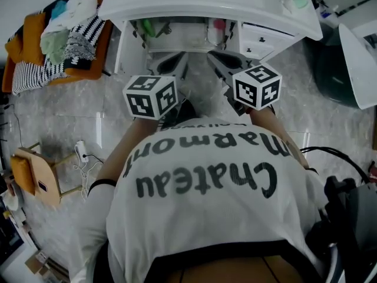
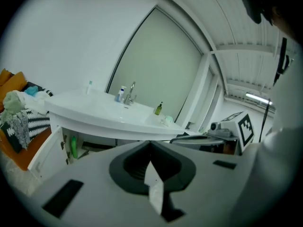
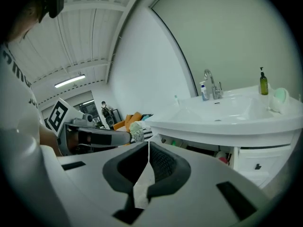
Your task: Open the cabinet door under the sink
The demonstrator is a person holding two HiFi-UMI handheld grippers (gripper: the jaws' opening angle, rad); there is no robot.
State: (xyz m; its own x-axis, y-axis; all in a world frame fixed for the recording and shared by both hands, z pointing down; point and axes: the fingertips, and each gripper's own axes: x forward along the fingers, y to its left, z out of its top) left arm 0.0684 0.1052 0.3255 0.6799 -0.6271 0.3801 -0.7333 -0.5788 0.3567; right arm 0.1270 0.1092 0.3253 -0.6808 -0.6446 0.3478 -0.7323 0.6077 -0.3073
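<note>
The white sink (image 1: 177, 2) stands at the top of the head view. The cabinet (image 1: 182, 34) under it is open, with its left door (image 1: 122, 49) swung outward and bottles showing inside. Both grippers are held side by side in front of the person's chest, pointing at the cabinet and apart from it. My left gripper (image 1: 175, 63) is shut with nothing between its jaws, and so is my right gripper (image 1: 219, 61). In the left gripper view the left gripper (image 2: 150, 144) faces the open door (image 2: 45, 152) and the sink (image 2: 109, 110). In the right gripper view the right gripper (image 3: 148, 146) faces the sink (image 3: 227, 112).
White drawers (image 1: 262, 40) sit to the right of the cabinet opening. An orange seat piled with clothes (image 1: 56, 37) stands at the left. A wooden stool (image 1: 35, 173) and a cable lie at the lower left, and a dark bin (image 1: 330, 63) and a white appliance (image 1: 359, 58) stand at the right.
</note>
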